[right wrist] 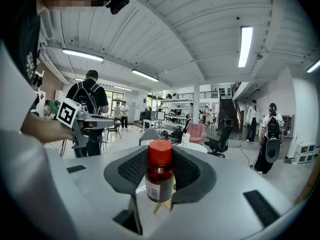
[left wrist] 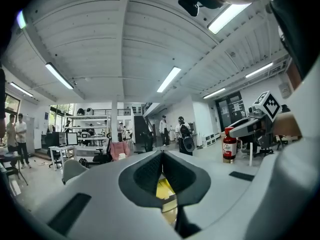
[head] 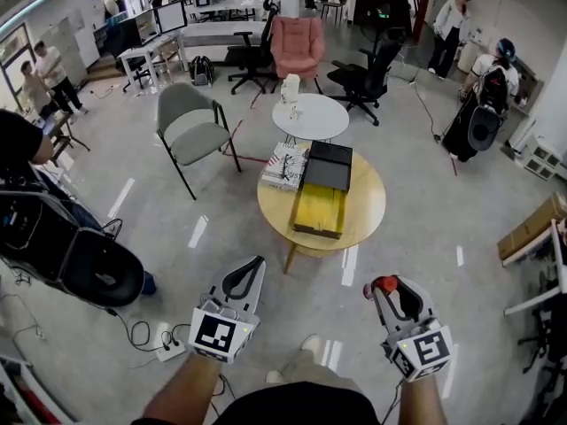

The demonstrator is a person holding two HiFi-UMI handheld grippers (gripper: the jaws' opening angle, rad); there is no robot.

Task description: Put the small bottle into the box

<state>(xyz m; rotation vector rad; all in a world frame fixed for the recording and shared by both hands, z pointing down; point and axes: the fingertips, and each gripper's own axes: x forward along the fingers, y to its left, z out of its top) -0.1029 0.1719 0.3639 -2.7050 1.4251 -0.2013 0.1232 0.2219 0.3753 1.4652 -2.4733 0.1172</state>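
Note:
My right gripper (head: 387,288) is shut on a small red-capped bottle (right wrist: 160,176), held upright between its pads; the red cap (head: 384,283) shows in the head view. The same bottle (left wrist: 229,145) shows at the right of the left gripper view. My left gripper (head: 251,273) is shut with nothing between its jaws. Both are held low, in front of a round wooden table (head: 365,204). On that table lies an open box with a yellow inside (head: 321,211) and a black lid (head: 328,166) behind it.
A patterned packet (head: 285,165) lies on the wooden table's left. A small white round table (head: 310,118) stands behind, with a grey chair (head: 189,129) to the left and a pink armchair (head: 297,45) farther back. People stand around the room's edges.

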